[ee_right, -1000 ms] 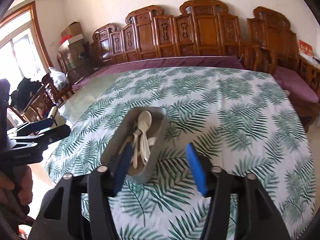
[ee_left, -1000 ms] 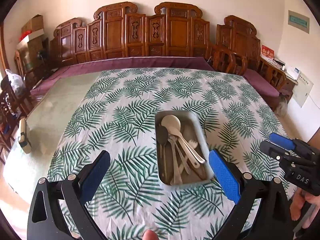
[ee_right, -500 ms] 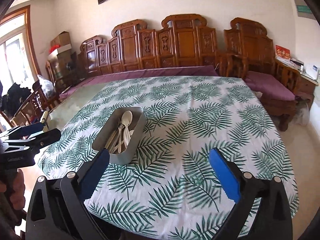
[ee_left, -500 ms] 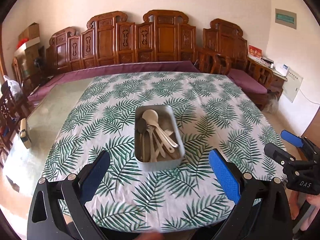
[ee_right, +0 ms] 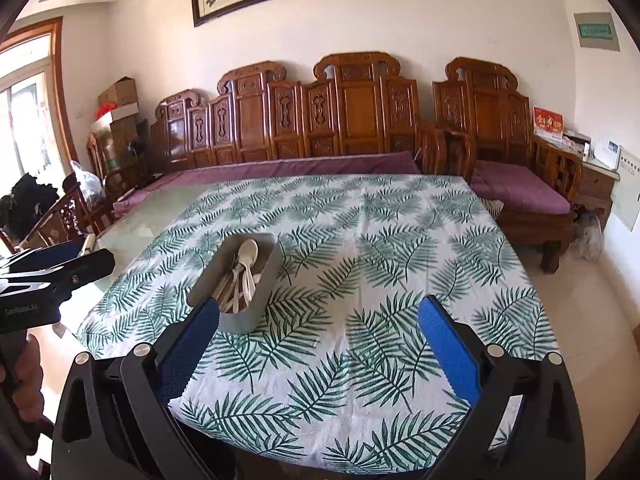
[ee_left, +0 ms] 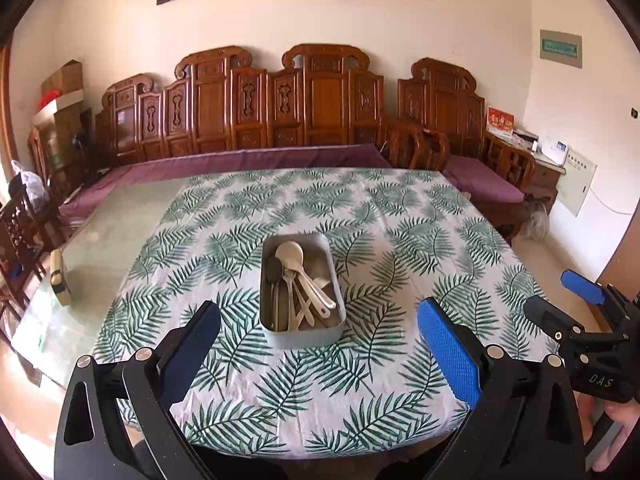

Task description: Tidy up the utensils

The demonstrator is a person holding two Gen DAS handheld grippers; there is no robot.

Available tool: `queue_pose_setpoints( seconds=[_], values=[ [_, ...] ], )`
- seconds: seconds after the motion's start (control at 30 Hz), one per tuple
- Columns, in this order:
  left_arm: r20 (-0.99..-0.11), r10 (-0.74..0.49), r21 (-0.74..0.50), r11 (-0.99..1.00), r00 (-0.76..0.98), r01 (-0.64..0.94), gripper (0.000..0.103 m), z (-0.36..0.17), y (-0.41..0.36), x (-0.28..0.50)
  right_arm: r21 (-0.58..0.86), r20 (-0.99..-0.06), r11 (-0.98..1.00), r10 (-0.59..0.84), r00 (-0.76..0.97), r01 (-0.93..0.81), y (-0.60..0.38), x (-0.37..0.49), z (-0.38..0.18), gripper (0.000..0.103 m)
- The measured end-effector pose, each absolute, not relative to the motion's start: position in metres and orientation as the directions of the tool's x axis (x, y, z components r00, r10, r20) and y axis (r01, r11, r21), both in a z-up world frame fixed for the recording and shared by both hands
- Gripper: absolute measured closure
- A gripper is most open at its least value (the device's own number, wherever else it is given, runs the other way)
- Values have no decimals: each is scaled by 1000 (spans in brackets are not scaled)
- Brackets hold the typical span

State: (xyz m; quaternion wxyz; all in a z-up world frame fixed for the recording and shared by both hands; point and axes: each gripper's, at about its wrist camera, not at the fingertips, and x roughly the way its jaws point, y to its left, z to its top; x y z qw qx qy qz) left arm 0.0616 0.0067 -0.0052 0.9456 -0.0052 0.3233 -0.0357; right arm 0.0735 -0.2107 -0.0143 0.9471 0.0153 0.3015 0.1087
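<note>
The grey tray (ee_left: 303,334) sits near the front middle of the leaf-print tabletop (ee_left: 400,216), and every utensil (ee_left: 298,280) lies inside it, bowls toward its far end, so nothing looks left to gather. The left hand-held gripper (ee_left: 318,354) hangs spread and empty above the table edge nearest the tray; the right hand-held gripper (ee_right: 320,354), also spread and empty, sits right of the tray, likely because the sorting seems done

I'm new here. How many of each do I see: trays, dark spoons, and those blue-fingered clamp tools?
Grey tray: 1
Dark spoon: 1
Clamp tools: 2, the left gripper and the right gripper, both open
Total: 4
The pale utensils in the tray overlap too much to count.
</note>
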Motion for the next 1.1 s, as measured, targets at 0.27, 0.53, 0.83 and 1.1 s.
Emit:
queue_pose_setpoints(
  seconds=[0.27, 0.53, 0.83, 1.1],
  values=[
    [-554, -65, -18, 998, 830, 66, 8, 30, 3, 50, 71, -493, 974, 220, 842, -213, -206, 59, 25, 3],
    [-475, -57, -16, 998, 878, 56, 8, 63, 5, 29, 27, -389, 976, 208, 898, -214, -201, 34, 67, 3],
    [-429, -65, -28, 998, 901, 59, 8, 75, 8, 9, 43, -356, 978, 208, 911, -206, -208, 18, 80, 3],
    [-426, -67, -33, 998, 902, 58, 8, 78, 7, 5, 49, -357, 979, 204, 911, -199, -211, 18, 79, 3]
  ],
)
